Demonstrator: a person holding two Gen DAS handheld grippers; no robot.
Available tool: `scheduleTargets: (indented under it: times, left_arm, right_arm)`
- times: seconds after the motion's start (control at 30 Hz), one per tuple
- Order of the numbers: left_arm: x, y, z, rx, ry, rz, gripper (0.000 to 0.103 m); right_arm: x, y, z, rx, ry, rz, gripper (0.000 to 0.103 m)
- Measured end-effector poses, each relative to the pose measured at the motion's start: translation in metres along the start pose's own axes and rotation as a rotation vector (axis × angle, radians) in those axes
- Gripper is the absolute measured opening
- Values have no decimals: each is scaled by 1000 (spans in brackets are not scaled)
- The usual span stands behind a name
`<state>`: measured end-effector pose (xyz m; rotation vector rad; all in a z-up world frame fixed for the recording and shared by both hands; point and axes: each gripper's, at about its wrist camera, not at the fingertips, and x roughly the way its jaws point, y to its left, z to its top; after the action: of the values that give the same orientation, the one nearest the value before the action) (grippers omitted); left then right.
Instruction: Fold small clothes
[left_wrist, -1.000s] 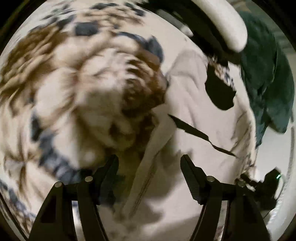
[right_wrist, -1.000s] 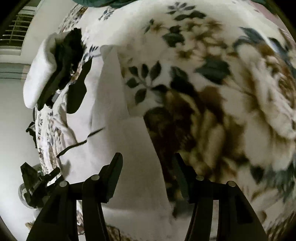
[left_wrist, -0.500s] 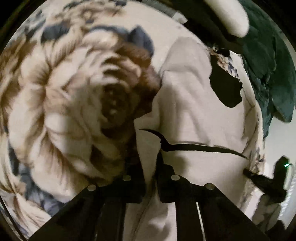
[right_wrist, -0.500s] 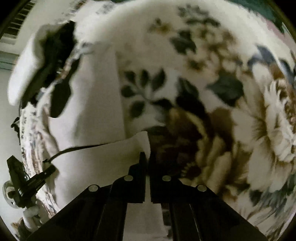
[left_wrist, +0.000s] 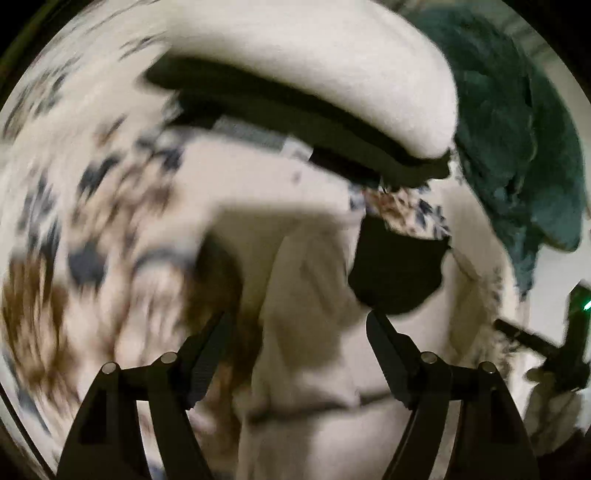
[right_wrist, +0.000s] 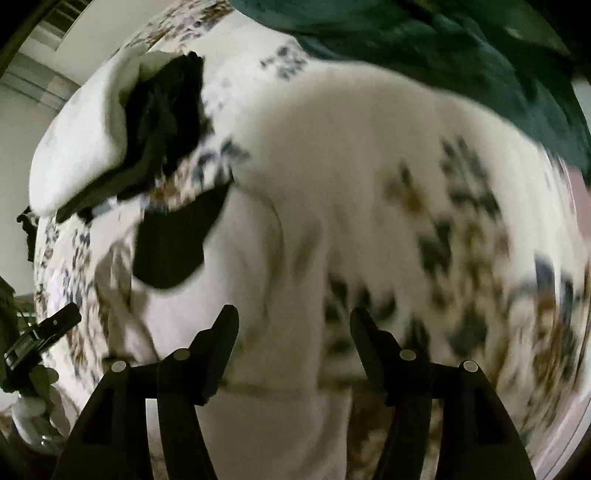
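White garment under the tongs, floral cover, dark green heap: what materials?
White garment: looks like soft matte knit, likely cotton; it lies in limp folds, no sheen. Motion blur hides the weave.
Floral cover: printed fabric, brown and blue flowers on cream; seems plush, but blur leaves that open.
Dark green heap: fuzzy nap with a clumped surface, probably fleece or terry.

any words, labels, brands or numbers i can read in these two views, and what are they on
None can be read.
The pale strip between the dark folded clothes may be a label, but it is too blurred to show any print.
The white garment, black patch, floral bedspread and green cloth show no lettering.
The green light on the other hand-held gripper is a plain lamp, not a sign.
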<state>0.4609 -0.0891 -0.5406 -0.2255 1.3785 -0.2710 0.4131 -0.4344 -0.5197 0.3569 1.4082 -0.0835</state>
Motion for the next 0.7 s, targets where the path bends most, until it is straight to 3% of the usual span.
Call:
scheduleTargets:
  times: [0.1,0.27,0.43,0.7]
  left_arm:
    - [32,-20,32,106,38,73,74]
    - [76,-42,49,260,99,171,74]
    - [88,-41,38,280,110,176,74]
    - [89,-35,29,290,93,176,74]
  right_arm:
    - [27,17,42,-56,20,-49,65]
    - [77,33,86,-118,113,-138,65]
    - [96,37,93,-137,168,-159,65]
    - [108,32,107,-138,186,-162,65]
